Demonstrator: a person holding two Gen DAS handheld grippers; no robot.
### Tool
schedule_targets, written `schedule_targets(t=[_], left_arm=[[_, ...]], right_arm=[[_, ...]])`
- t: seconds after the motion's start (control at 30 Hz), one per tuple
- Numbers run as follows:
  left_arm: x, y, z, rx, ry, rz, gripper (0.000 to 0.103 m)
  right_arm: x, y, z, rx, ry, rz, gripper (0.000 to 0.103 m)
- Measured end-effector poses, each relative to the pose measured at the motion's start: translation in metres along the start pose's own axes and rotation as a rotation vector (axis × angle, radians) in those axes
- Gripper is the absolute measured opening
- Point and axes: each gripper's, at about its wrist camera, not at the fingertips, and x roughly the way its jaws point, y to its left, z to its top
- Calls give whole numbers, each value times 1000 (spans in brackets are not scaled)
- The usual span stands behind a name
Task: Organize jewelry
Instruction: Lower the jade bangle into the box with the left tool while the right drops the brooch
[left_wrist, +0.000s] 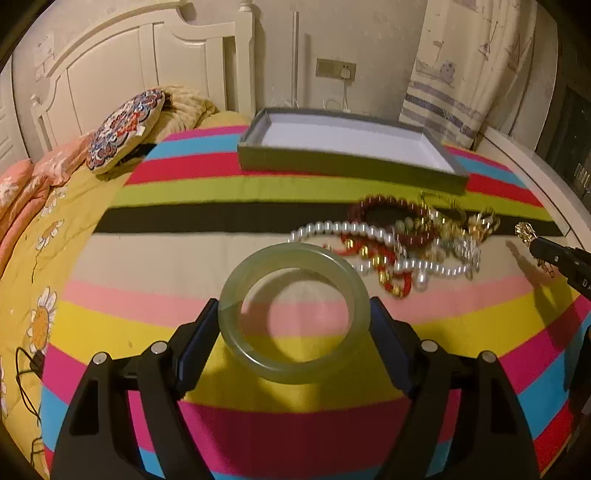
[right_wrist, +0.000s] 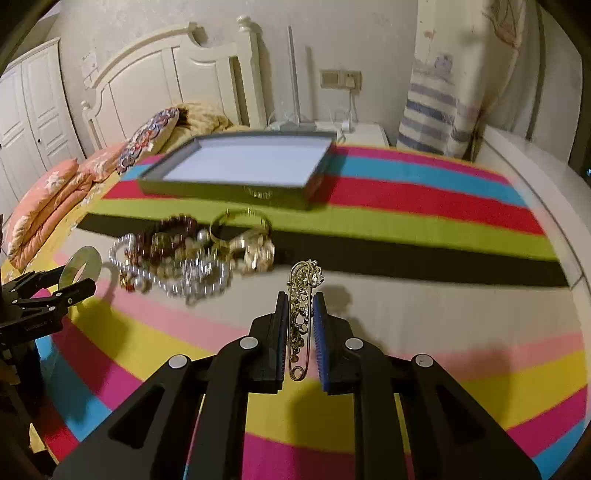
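Left wrist view: left tongs (left_wrist: 293, 314) clamped wide on a pale green bangle (left_wrist: 293, 314), blue pads pressed against its outer rim on both sides, ring held clear above the striped cloth (left_wrist: 147, 314) and tilted toward the camera. Beyond the bangle, near but apart, a tangled jewelry pile (left_wrist: 399, 240) on the beige and black stripes: white pearl strand (left_wrist: 332, 229), dark red bead bracelet (left_wrist: 391, 206), gold pieces (left_wrist: 461, 221). Farther back, a shallow grey tray (left_wrist: 347, 166) with white lining, nothing visible inside. At the right edge, right tongs (left_wrist: 543, 254) pinching a gold brooch (left_wrist: 524, 230).

Right wrist view: right tongs (right_wrist: 301, 332) drawn narrow, gripping the ornate gold brooch (right_wrist: 301, 306) lengthwise between the blue pads, decorated end poking past the fingertips, plain pin loop back near the palm. Brooch lifted off the cloth, shadow below. Pile to the left and slightly ahead, well apart from the brooch. Tray behind the pile. Far left, left tongs (right_wrist: 79, 275) with the bangle seen as a pale disc.

Pillows (left_wrist: 122, 136) and a white headboard (left_wrist: 129, 74) behind.
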Motion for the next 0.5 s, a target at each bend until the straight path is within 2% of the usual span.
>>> schedule_targets(t=[0.27,0.5], left_arm=[[1,0,62,49,-63,6,78],[32,-2,122,73,-73,-2,78]], right_arm=[[20,2,48,-68,-48,-9,16],[48,8,94,-113,-67,-2,16]])
